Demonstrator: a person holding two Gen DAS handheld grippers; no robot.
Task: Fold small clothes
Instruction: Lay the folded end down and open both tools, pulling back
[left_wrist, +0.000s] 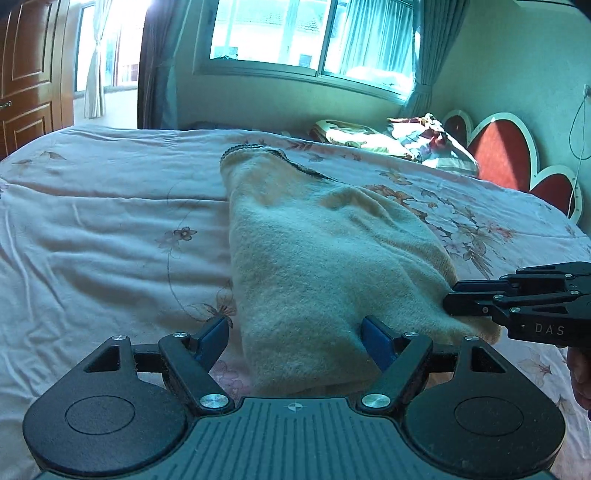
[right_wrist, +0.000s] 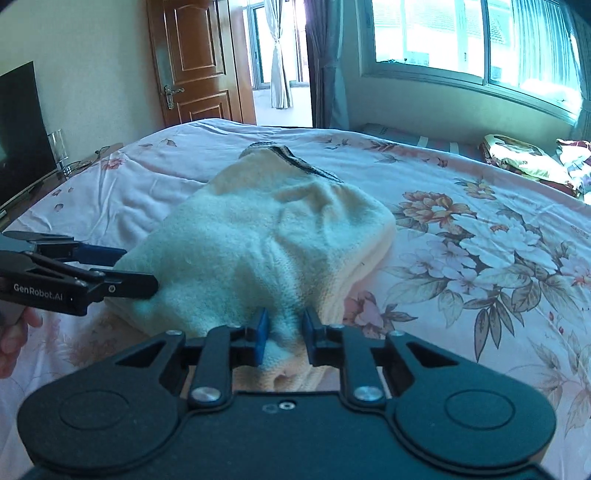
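Fingers of the right gripper (right_wrist: 283, 338) pinch the near hem of the cream fleece garment (right_wrist: 258, 236). At nine o'clock the left gripper (left_wrist: 295, 334) stands spread, the near corner lying loose between its pads. Soft, light and floppy, the cloth should sag between grips, so corners are best. It stretches toward twelve o'clock across the floral bedspread (right_wrist: 480, 240).

Left black two-finger gripper with blue pads (left_wrist: 295, 332) is spread wide, one finger either side of the near hem of the fuzzy cream knitted garment (left_wrist: 314, 258). Right black gripper (right_wrist: 284, 328) sits just beside it, jaws nearly closed, pinching a fold of that hem.
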